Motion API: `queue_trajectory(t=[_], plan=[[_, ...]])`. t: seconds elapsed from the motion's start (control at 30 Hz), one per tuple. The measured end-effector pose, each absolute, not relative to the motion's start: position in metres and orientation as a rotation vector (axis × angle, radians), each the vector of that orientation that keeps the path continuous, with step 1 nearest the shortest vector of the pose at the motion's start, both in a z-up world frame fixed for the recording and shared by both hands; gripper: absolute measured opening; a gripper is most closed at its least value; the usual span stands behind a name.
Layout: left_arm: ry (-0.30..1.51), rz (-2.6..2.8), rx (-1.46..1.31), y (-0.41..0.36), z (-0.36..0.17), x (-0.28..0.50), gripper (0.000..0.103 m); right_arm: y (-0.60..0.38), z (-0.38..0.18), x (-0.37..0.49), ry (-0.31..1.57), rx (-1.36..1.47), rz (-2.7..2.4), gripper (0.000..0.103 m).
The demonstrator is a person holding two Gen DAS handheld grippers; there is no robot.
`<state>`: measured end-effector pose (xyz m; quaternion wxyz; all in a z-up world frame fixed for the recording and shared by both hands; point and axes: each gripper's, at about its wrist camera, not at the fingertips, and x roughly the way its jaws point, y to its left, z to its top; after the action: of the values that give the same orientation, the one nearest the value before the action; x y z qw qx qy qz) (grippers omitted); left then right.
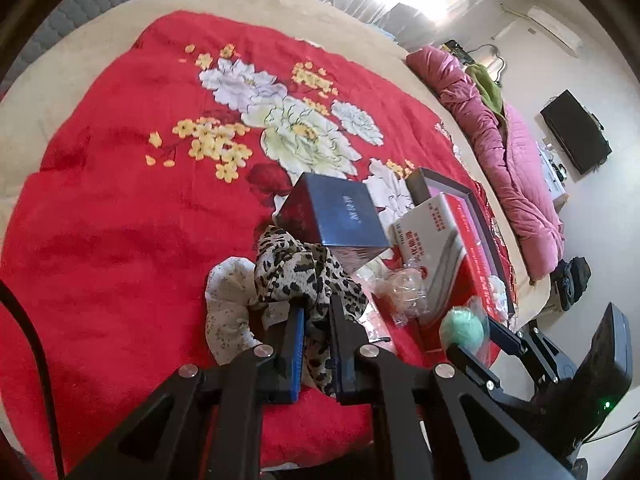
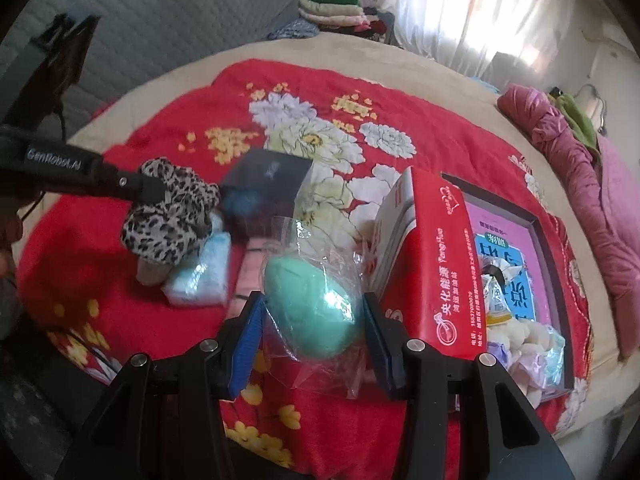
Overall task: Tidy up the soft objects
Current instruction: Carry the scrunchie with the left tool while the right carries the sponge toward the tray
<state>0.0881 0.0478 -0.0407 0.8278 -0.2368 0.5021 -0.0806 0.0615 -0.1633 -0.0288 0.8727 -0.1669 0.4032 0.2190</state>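
Gripping leopard cloth [image 1: 308, 280], bagged sponge [image 2: 312, 312].

Bright window [image 2: 480, 12] glare; fisheye-warped edges; slight motion blur.

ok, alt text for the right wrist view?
The right gripper clasps a green sponge in clear wrap above a red floral blanket. At left the left gripper holds a leopard-print cloth; a red box stands at right.
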Motion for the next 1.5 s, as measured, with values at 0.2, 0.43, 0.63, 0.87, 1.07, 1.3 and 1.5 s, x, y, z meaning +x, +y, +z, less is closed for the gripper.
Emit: queue_trajectory(t=[0.2, 0.43, 0.63, 0.87, 1.07, 1.3, 1.5], plan=[[1.045, -0.162, -0.455, 0.042, -0.017, 0.082, 0.011, -0.169, -0.017, 0.059, 0.831, -0.306, 0.454, 0.050], [1.033, -0.183, -0.409, 0.021, 0.011, 0.082, 0.011, -0.182, 0.003, 0.060, 0.811, -0.244, 0.452, 0.050], [1.023, -0.218, -0.361, -0.007, 0.029, 0.090, 0.011, -0.203, 0.025, 0.061, 0.781, -0.184, 0.428, 0.050], [1.000, -0.278, -0.326, -0.045, 0.043, 0.097, 0.011, -0.236, 0.044, 0.058, 0.735, -0.128, 0.376, 0.050], [0.994, -0.323, -0.283, -0.080, 0.054, 0.105, 0.011, -0.278, 0.058, 0.062, 0.710, -0.049, 0.314, 0.050], [0.996, -0.375, -0.232, -0.119, 0.068, 0.118, 0.011, -0.326, 0.069, 0.069, 0.698, 0.014, 0.230, 0.050], [1.011, -0.422, -0.192, -0.148, 0.072, 0.132, 0.011, -0.359, 0.077, 0.077, 0.701, 0.060, 0.165, 0.050]])
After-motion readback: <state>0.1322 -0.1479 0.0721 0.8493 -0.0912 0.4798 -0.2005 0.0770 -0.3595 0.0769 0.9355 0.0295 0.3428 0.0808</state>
